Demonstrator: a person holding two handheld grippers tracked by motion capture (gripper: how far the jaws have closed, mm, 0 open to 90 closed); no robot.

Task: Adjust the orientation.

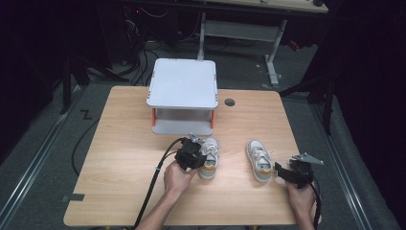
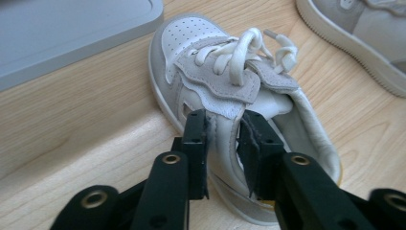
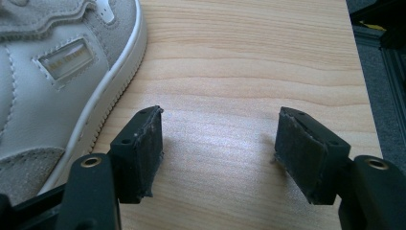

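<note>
Two small white and grey sneakers lie on the wooden table (image 1: 119, 143). The left sneaker (image 1: 209, 158) (image 2: 210, 76) has its laces tied, toe toward the stand. My left gripper (image 1: 201, 160) (image 2: 223, 129) straddles that shoe's side wall near the collar; the jaws stand a little apart and the pads (image 2: 201, 143) do not seem to press the leather. The right sneaker (image 1: 259, 160) (image 3: 43, 96) lies further right, and its sole edge also shows in the left gripper view (image 2: 364, 33). My right gripper (image 1: 279, 171) (image 3: 218, 129) rests just right of it, open over bare wood.
A grey two-level stand (image 1: 182, 84) (image 2: 57, 33) with orange posts sits at the table's far middle, just beyond the left sneaker. A round cable hole (image 1: 230, 102) lies right of it. The table's right edge (image 3: 356, 62) is close to my right gripper.
</note>
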